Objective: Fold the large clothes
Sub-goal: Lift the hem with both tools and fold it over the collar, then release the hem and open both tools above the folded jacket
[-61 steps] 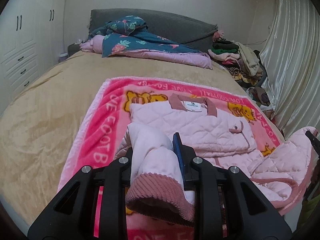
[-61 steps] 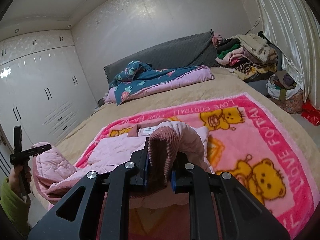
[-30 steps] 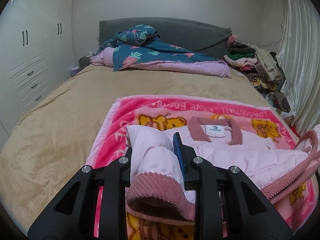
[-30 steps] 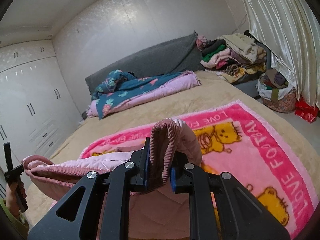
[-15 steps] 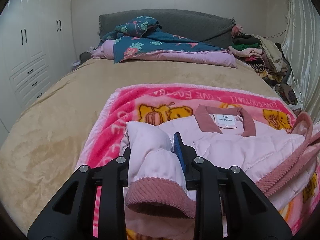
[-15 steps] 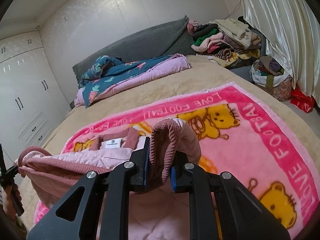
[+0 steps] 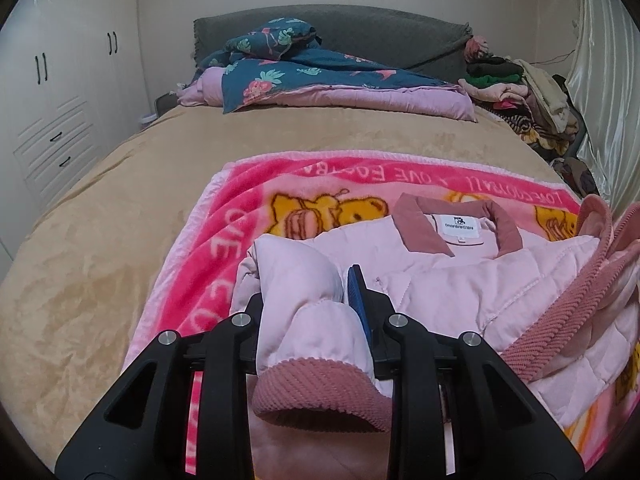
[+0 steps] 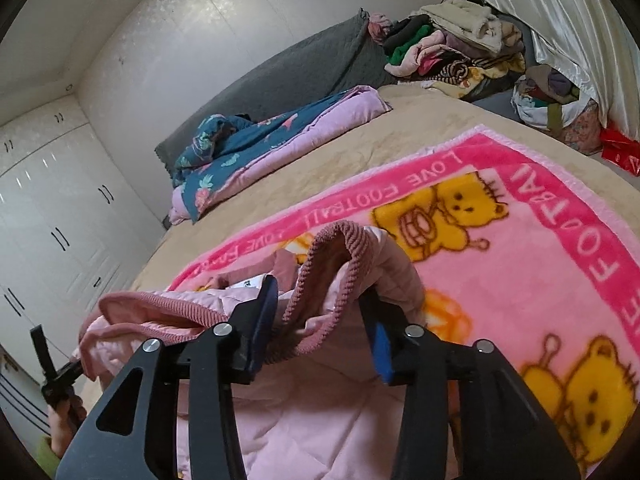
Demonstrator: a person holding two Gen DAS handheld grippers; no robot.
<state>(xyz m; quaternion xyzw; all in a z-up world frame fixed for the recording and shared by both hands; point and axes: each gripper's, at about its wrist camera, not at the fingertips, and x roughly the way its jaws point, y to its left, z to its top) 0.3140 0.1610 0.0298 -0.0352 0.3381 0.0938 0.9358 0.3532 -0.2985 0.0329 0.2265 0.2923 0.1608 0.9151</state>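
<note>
Your left claw [image 7: 308, 300] is clamped on a sleeve [image 7: 316, 332] of the pink quilted jacket [image 7: 472, 280], the corduroy cuff [image 7: 320, 396] drooping toward the camera between the black arms. The jacket lies collar-up on the pink bear blanket [image 7: 224, 248] spread over the tan bed [image 7: 100, 248], its label facing you. Farther right, the jacket's ribbed hem [image 7: 560, 312] rises off the blanket toward your other hand. Your right claw [image 8: 320, 320] has just been opening: its jaws now stand apart, and the ribbed hem edge [image 8: 340, 244] arches loosely between them, draped over the right jaw, no longer pinched. At the right, clothes are piled [image 8: 452, 48] beside the curtain [image 8: 560, 20].
</note>
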